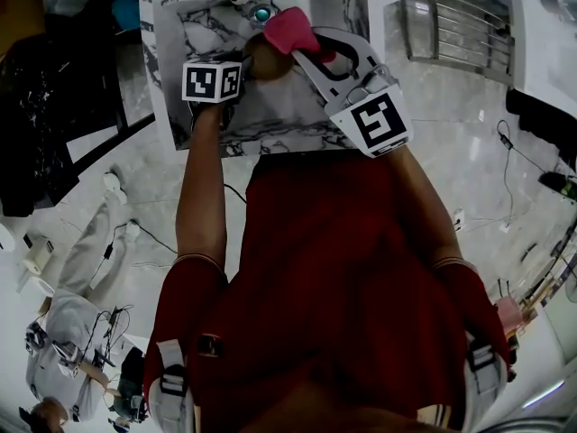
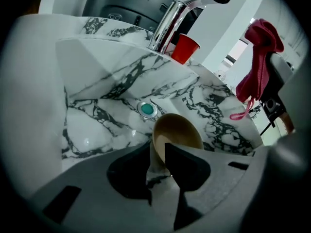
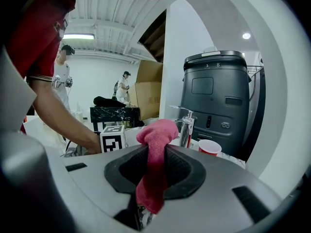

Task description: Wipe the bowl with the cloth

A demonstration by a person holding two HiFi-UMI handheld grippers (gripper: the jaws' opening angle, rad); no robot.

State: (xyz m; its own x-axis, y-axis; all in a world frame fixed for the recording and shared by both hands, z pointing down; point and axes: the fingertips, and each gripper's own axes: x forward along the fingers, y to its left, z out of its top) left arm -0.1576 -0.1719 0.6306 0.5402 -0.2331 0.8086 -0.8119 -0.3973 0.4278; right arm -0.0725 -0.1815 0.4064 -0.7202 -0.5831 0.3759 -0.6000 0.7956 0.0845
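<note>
A tan wooden bowl [image 2: 177,132] is tipped on its side over the marble sink [image 2: 97,110], its rim clamped between the jaws of my left gripper [image 2: 158,157]. In the head view the bowl [image 1: 263,61] shows beside the left gripper's marker cube [image 1: 213,81]. My right gripper [image 3: 154,159] is shut on a pink cloth [image 3: 154,164], which bunches above the jaws and hangs below them. From the head view the cloth [image 1: 290,31] sits just right of the bowl, above the sink. The left gripper view shows the cloth [image 2: 260,62] hanging at the right, apart from the bowl.
A chrome faucet [image 2: 182,11] arches over the basin, with a red cup [image 2: 184,48] beside it and a teal drain plug [image 2: 146,109] at the bottom. A dark grey machine [image 3: 218,101] stands behind the sink. People stand in the background [image 3: 124,87].
</note>
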